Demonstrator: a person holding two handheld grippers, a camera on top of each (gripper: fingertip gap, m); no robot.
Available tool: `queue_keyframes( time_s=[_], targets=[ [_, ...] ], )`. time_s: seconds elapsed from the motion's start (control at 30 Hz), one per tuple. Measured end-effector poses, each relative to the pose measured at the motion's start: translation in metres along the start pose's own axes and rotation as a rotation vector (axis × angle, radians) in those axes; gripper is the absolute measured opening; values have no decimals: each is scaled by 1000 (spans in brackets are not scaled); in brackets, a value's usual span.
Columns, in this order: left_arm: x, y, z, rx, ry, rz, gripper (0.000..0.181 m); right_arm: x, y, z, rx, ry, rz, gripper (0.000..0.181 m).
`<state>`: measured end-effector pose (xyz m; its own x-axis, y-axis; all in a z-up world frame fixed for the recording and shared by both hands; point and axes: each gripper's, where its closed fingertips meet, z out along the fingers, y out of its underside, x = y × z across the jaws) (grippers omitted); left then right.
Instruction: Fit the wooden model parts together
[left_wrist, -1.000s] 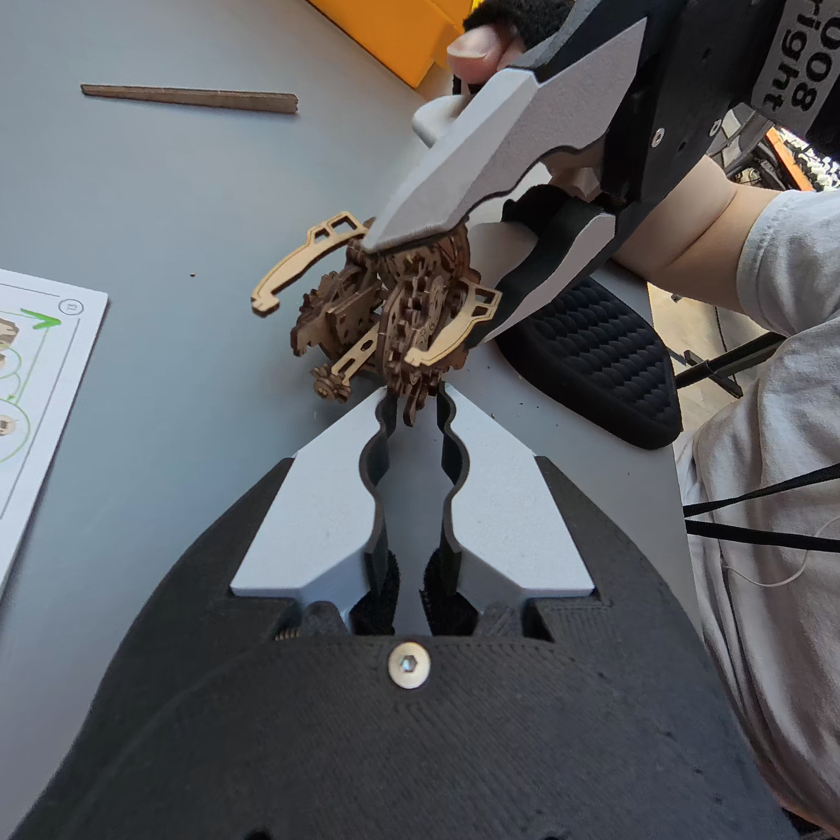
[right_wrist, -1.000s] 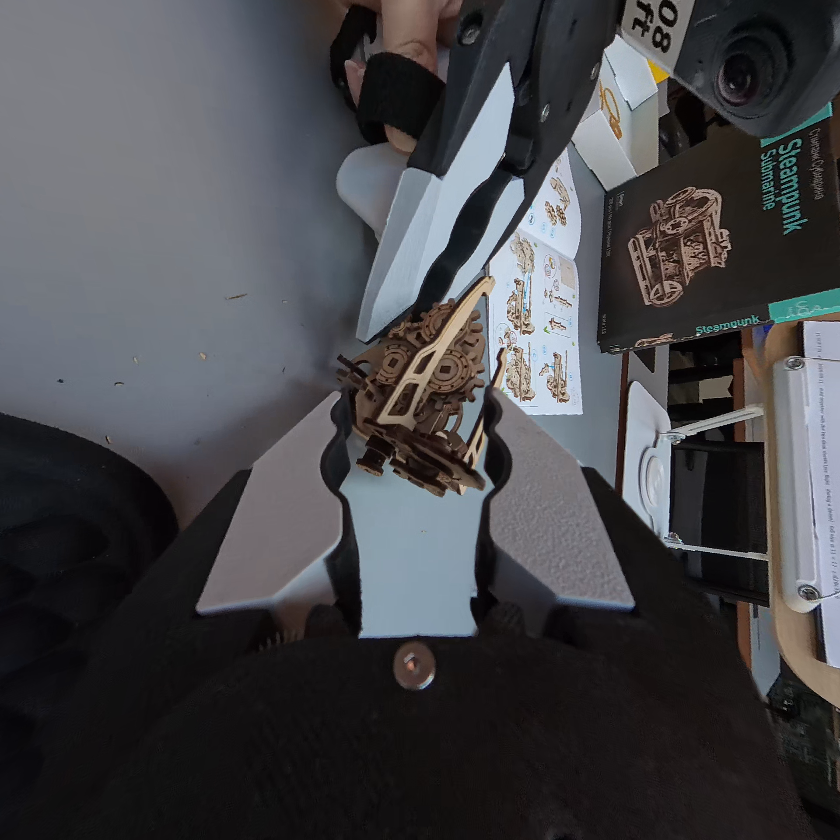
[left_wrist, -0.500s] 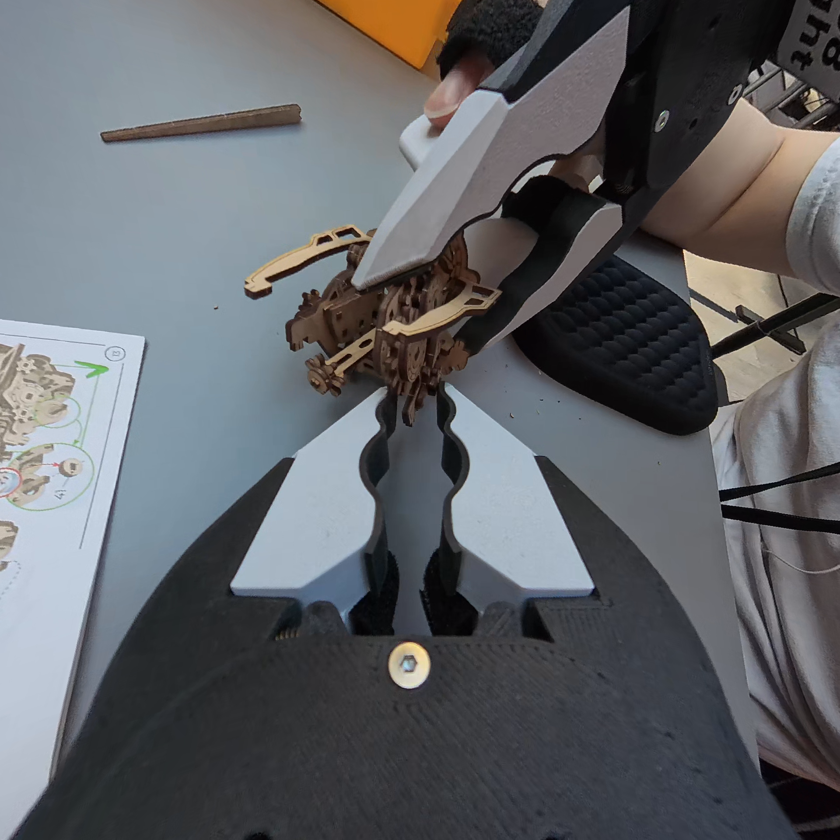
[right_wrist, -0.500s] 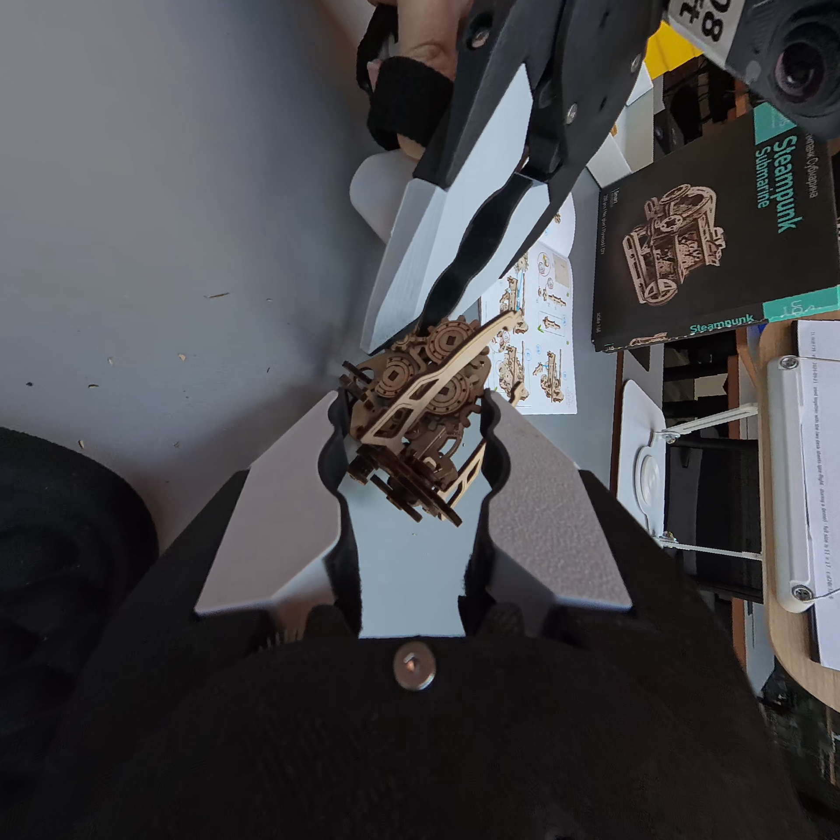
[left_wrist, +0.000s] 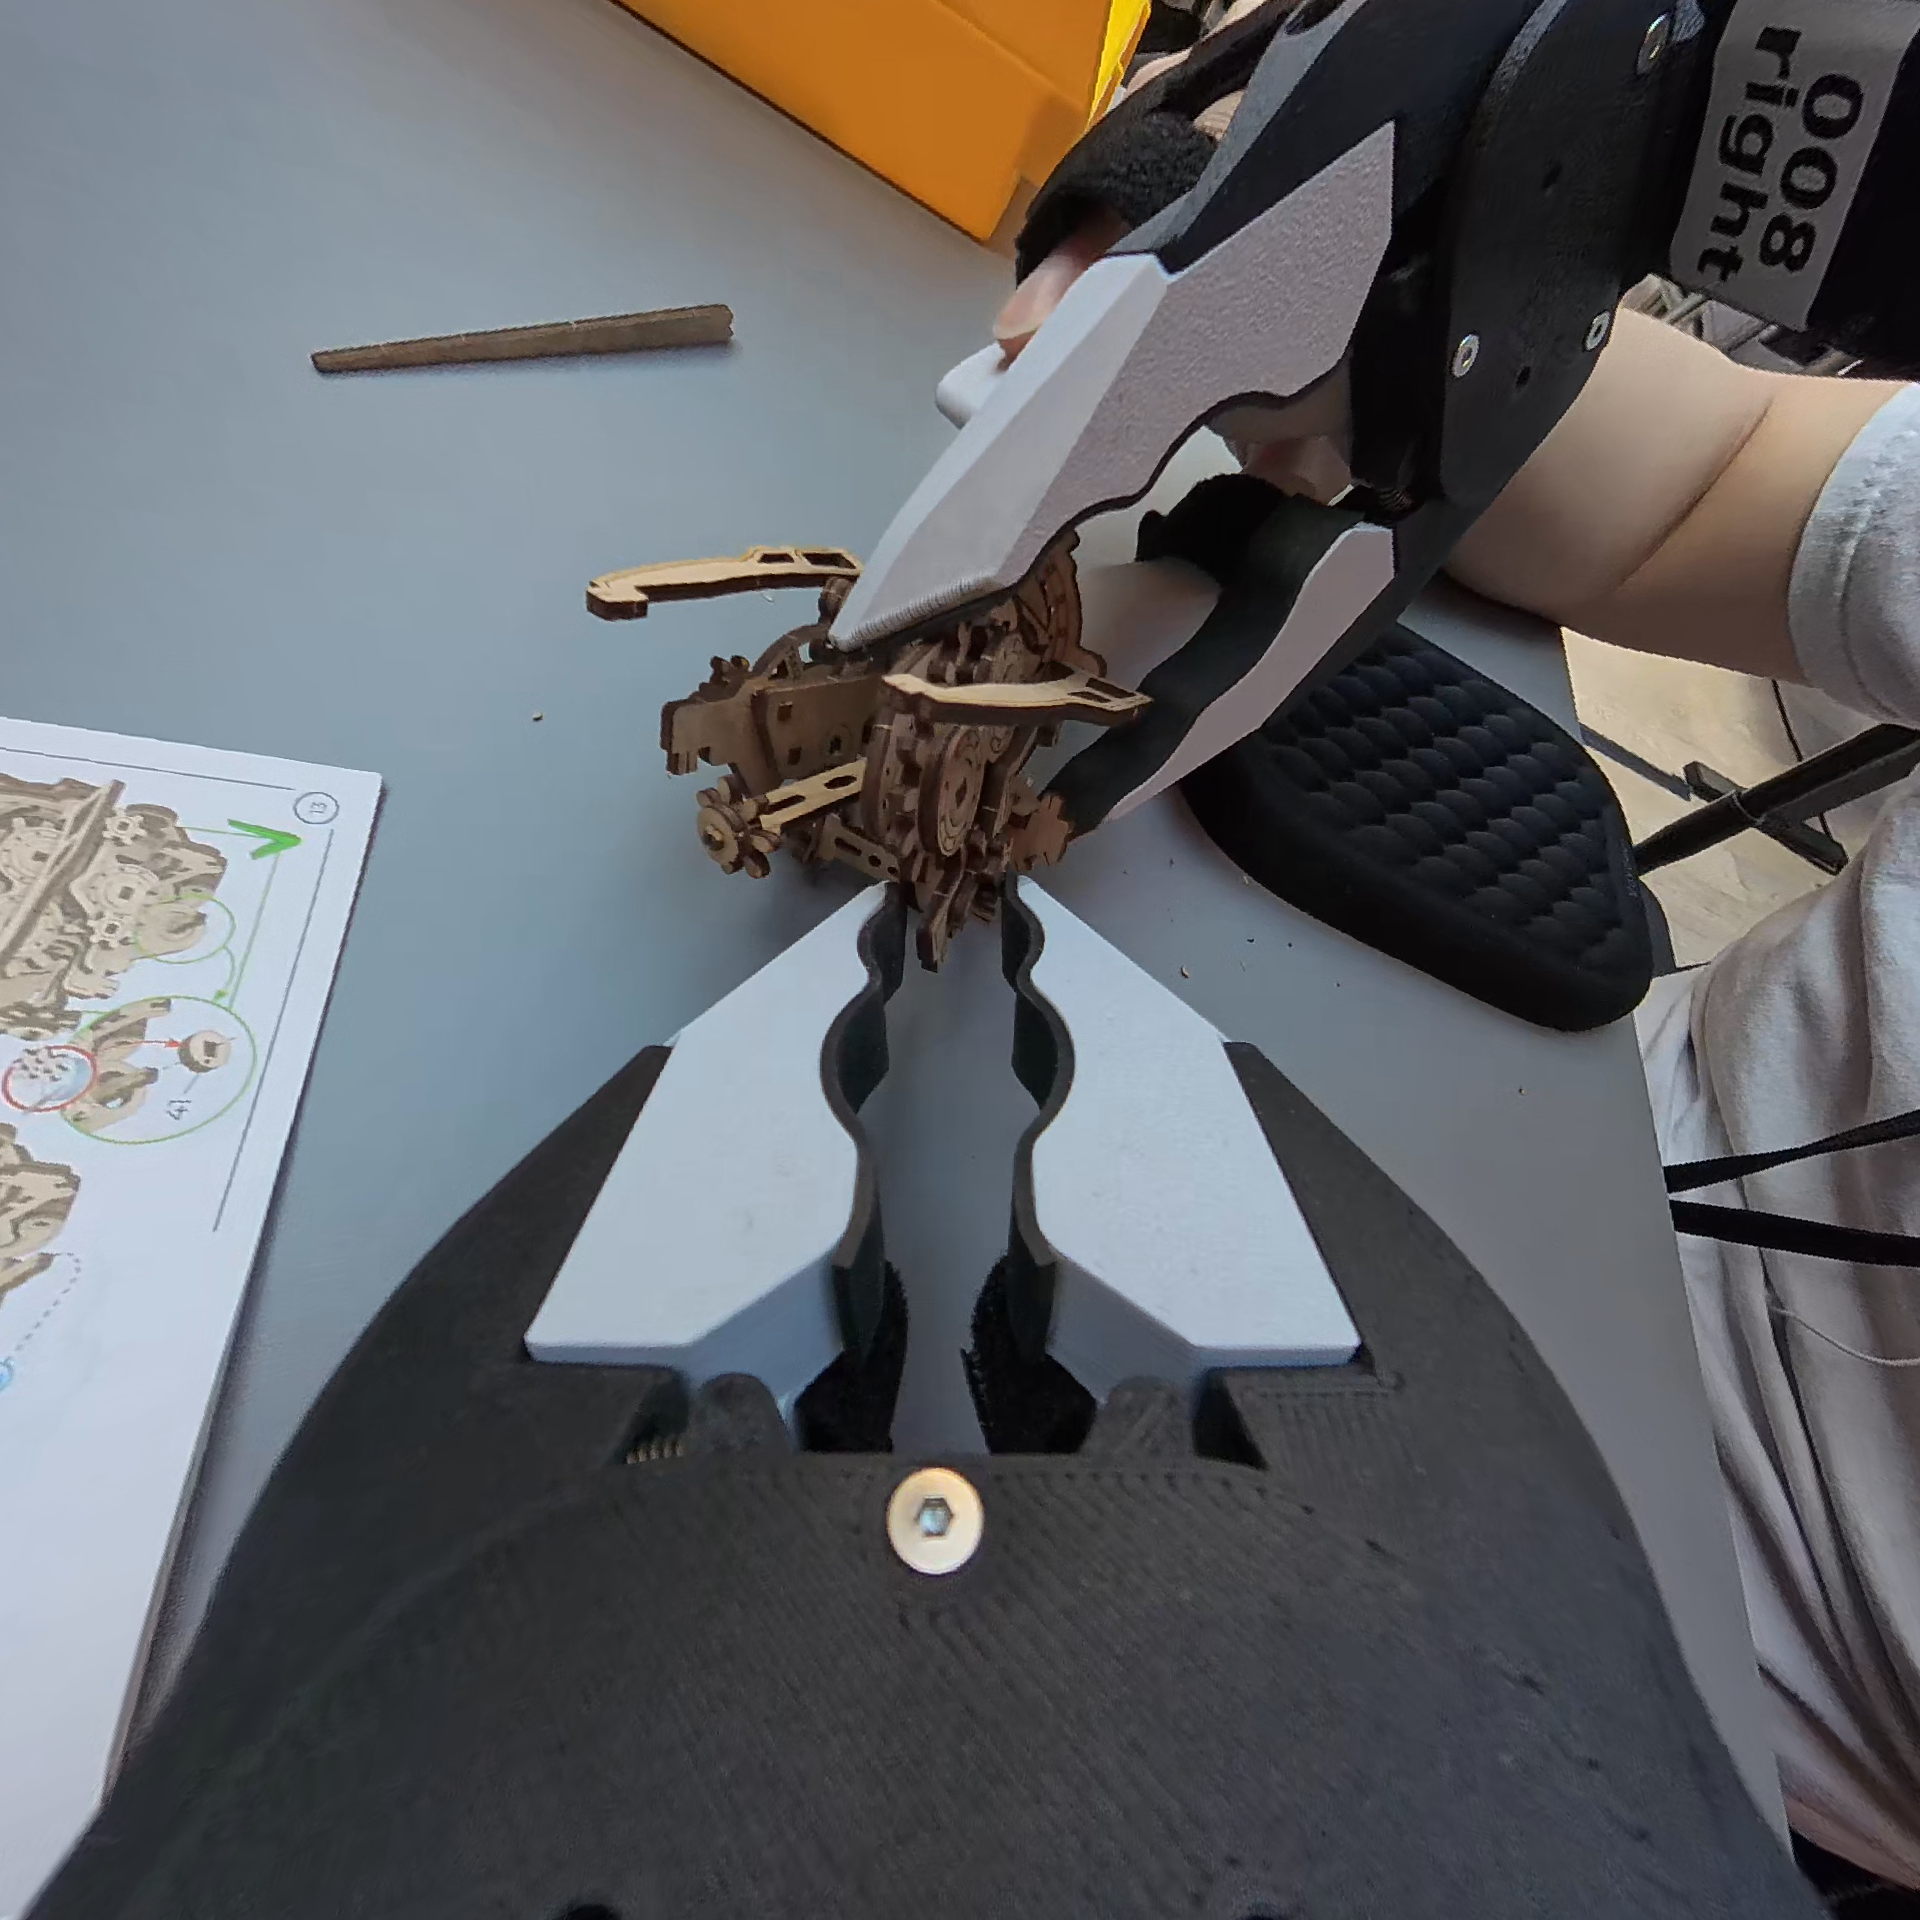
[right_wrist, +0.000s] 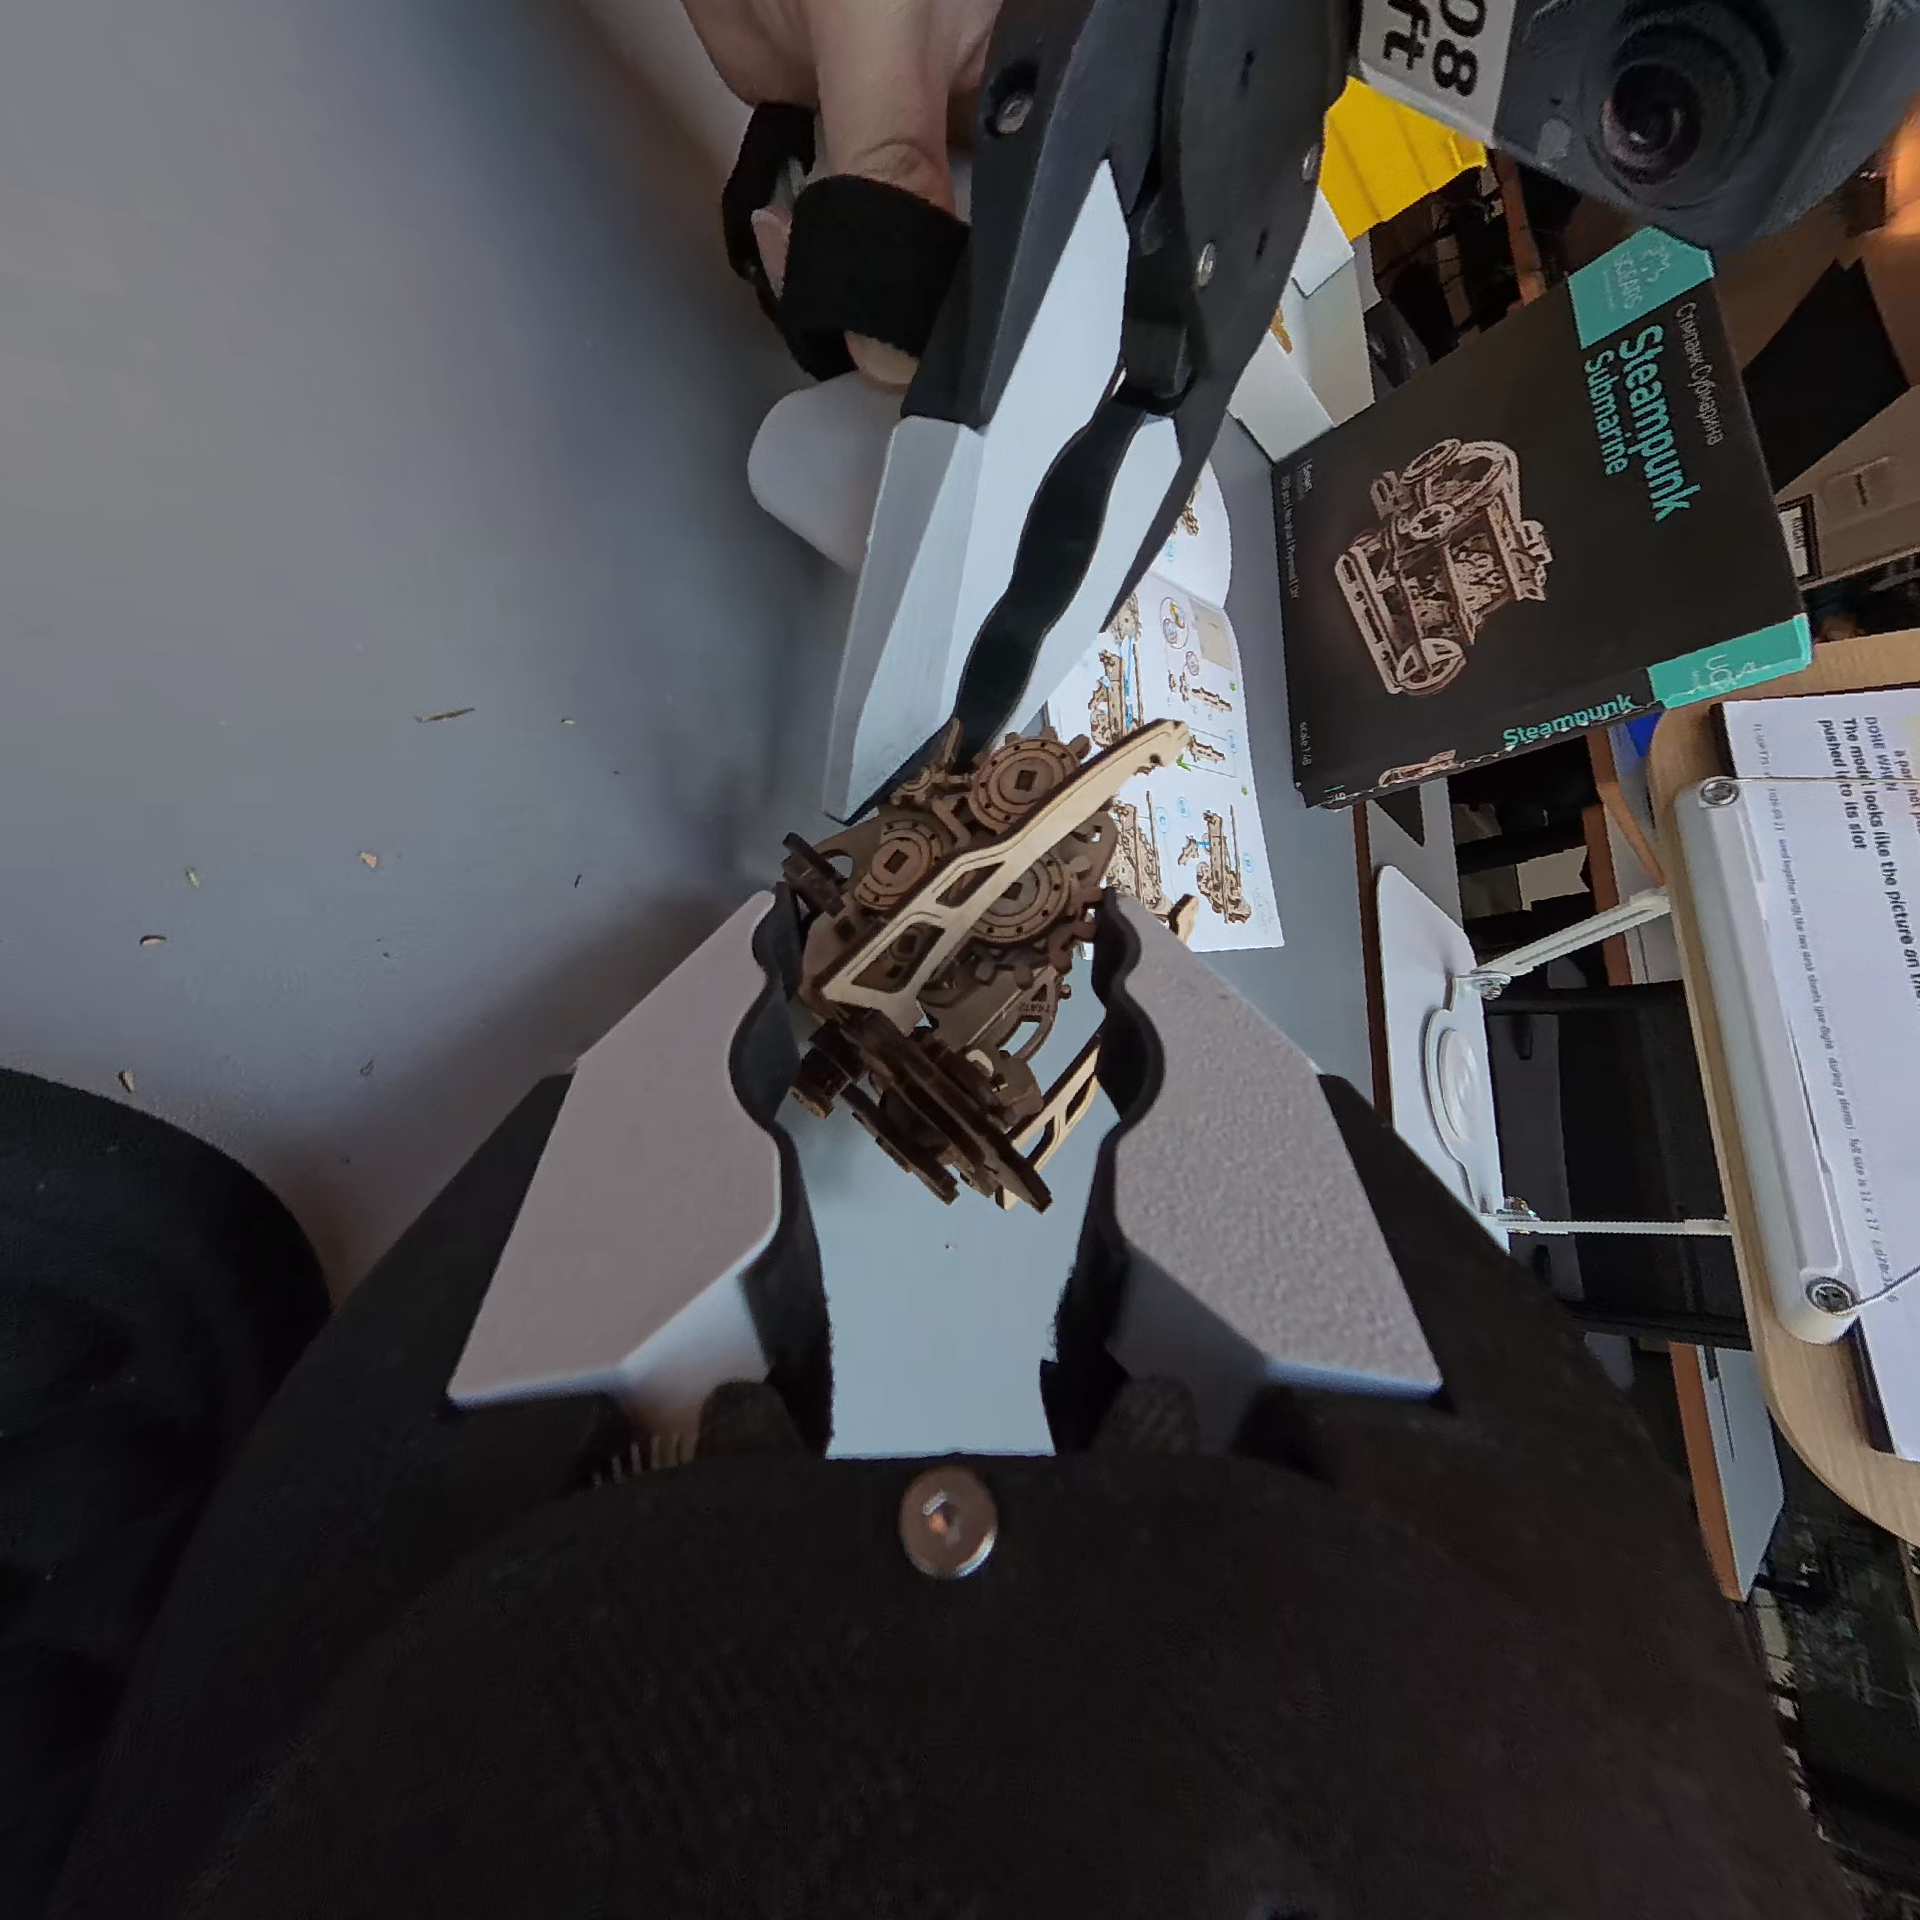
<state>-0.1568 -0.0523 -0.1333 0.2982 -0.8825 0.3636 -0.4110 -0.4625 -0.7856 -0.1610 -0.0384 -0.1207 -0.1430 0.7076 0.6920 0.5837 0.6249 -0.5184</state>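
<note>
Between the tips of the left gripper (left_wrist: 948, 920), whose fingers stand only narrowly apart, a thin lower edge of the 1 wooden gear model (left_wrist: 894, 748) is pinched, probably to steady it. Just beyond, the right gripper (right_wrist: 940, 1023) clamps the model's body at a much wider spread, 1 finger above and 1 below, so the 2 grippers share the load while parts are pressed home. Left of the left fingers lies 1 instruction sheet (left_wrist: 156, 1091); far ahead, 1 wooden stick (left_wrist: 520, 338) and 1 yellow box (left_wrist: 914, 94).
</note>
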Motion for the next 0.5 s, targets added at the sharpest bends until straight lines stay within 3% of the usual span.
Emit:
queue_keyframes(
  time_s=[0.23, 0.37, 0.5],
  targets=[
    [-1, 13, 5, -33, 13, -47, 20, 1, 1, -1, 16, -2, 14, 56],
    [-1, 10, 8, -25, 36, -89, 14, 1, 1, -1, 27, -2, 21, 56],
    [-8, 2, 3, 36, 24, -126, 20, 4, 3, -2, 31, 9, 34, 56]
  ],
)
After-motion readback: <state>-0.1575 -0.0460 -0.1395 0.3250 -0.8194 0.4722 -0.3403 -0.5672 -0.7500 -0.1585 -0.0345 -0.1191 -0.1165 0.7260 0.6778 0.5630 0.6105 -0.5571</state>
